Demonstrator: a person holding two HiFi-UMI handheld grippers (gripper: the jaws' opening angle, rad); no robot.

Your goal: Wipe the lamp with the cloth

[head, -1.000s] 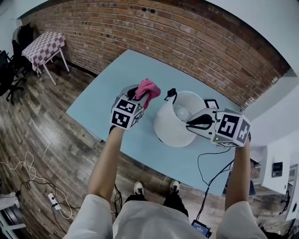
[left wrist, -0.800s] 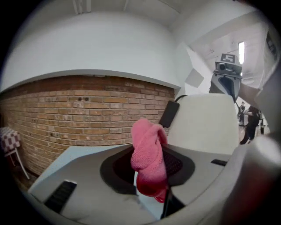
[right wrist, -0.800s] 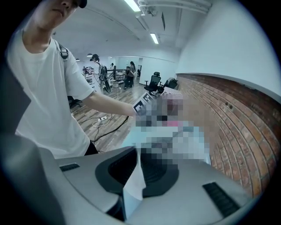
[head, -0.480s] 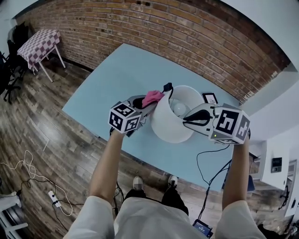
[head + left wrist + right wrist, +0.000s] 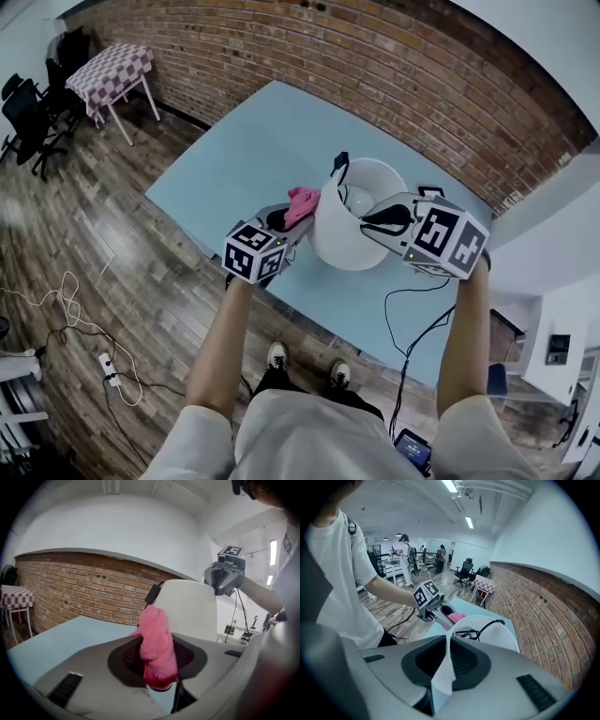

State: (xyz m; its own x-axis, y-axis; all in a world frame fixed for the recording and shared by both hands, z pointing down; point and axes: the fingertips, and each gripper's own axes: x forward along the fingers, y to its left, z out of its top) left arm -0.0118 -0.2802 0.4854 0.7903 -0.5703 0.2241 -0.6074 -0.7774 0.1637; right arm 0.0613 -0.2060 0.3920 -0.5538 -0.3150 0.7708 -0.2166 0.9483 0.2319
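A person at a pale blue table point(image 5: 246, 155) steadies a white lamp point(image 5: 339, 246) with the right tongs point(image 5: 373, 217), clamped on the near rim of its shade, while the left tongs point(image 5: 289, 218), closed on a bunched pink cloth point(image 5: 303, 199), bring it to the far side of the shade, just under the rim. The cloth is hard up against the shade's outer wall or a hair off it; no view settles whether it touches. The right tongs have just slackened a little, with the thin edge of the shade between the pads.

The weak point appears to be that hold. The shade looks thin and is pinched only at its rim, so a firm sideways push from the cloth could crease it, pull it out of the loosened pads, or rock the whole lamp towards the right hand. The lamp stands fairly near the table's front edge, and a black cable point(image 5: 405, 309) trails off that edge to the floor, so a shove or a snag there might drag it over. A black cord point(image 5: 339, 171) hooked across the top of the shade sits close above the cloth and could catch it on an upward stroke. The cloth is gripped at one end only, and friction on a long stroke may well tug it free
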